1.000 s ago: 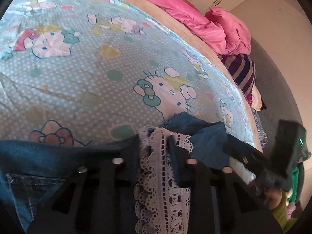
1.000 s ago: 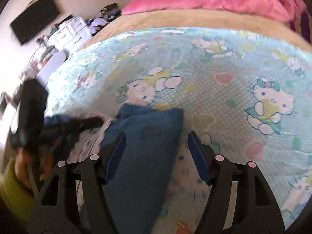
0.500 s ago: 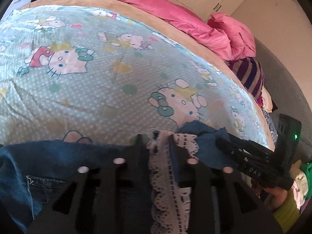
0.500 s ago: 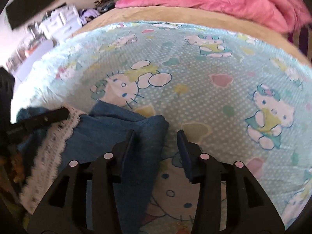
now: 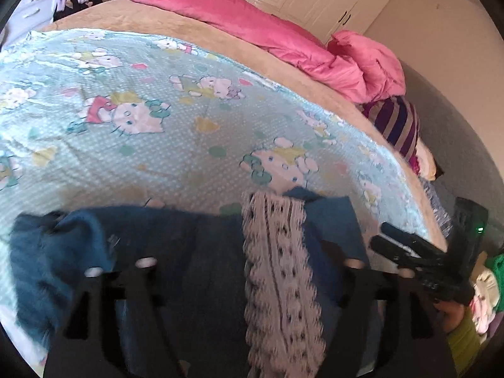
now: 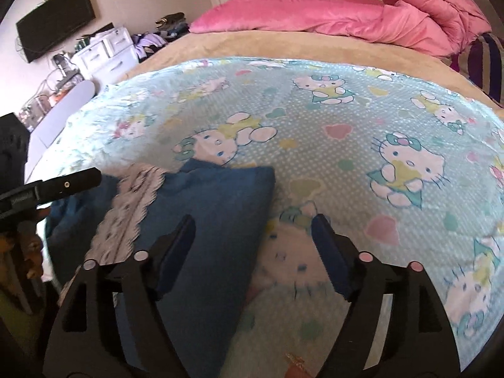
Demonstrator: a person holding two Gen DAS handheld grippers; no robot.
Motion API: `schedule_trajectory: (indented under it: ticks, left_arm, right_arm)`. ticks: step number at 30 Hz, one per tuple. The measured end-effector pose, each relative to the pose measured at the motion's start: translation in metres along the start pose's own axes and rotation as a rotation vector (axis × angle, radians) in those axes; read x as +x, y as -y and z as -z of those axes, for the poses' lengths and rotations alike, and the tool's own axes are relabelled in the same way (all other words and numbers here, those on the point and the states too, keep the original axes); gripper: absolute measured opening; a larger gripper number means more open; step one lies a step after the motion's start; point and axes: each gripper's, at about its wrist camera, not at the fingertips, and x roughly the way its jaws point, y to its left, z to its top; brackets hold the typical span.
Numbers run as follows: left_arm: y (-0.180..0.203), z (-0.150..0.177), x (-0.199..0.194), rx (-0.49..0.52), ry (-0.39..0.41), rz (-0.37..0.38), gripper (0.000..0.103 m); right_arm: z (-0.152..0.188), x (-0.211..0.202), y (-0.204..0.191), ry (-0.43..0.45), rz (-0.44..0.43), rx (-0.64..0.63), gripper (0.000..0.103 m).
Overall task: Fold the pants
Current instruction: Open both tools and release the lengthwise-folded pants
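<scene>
The blue denim pants (image 5: 56, 252) lie folded at the near edge of the cartoon-print sheet (image 5: 176, 157). A white lace trim (image 5: 274, 252) runs down their middle. My left gripper (image 5: 249, 252) hovers over them, blurred and dark. Its jaws are opening wide, with the lace strip between them but not pinched. In the right wrist view, the pants' folded leg (image 6: 220, 195) ends at a corner. My right gripper (image 6: 252, 223) straddles the leg's right edge, its jaws opening and its pads off the cloth. The lace (image 6: 132, 208) lies to the left.
A pink duvet (image 6: 346, 22) and a striped pillow (image 5: 397, 126) sit at the bed's far end on a tan blanket (image 6: 283, 44). White drawers (image 6: 107, 50) and a wall screen (image 6: 53, 22) stand beyond the left side. The bed's edge drops off at the right (image 5: 431, 220).
Both grippers have let go of the pants and spread wide, after the right one first narrowed. Both have drawn back and up a little. The pants stay on the sheet.
</scene>
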Motion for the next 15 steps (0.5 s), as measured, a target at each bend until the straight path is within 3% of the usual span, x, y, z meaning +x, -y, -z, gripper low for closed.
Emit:
schedule_trajectory:
  ticks: [5, 15]
  left_arm:
    - [0.000, 0.027, -0.013, 0.001, -0.066, 0.012, 0.084]
    - [0.021, 0.081, -0.021, 0.059, -0.162, -0.035, 0.081]
  right_arm:
    - [0.019, -0.019, -0.008, -0.007, -0.011, -0.006, 0.083]
    - [0.072, -0.025, -0.039, -0.117, -0.054, -0.032, 0.083]
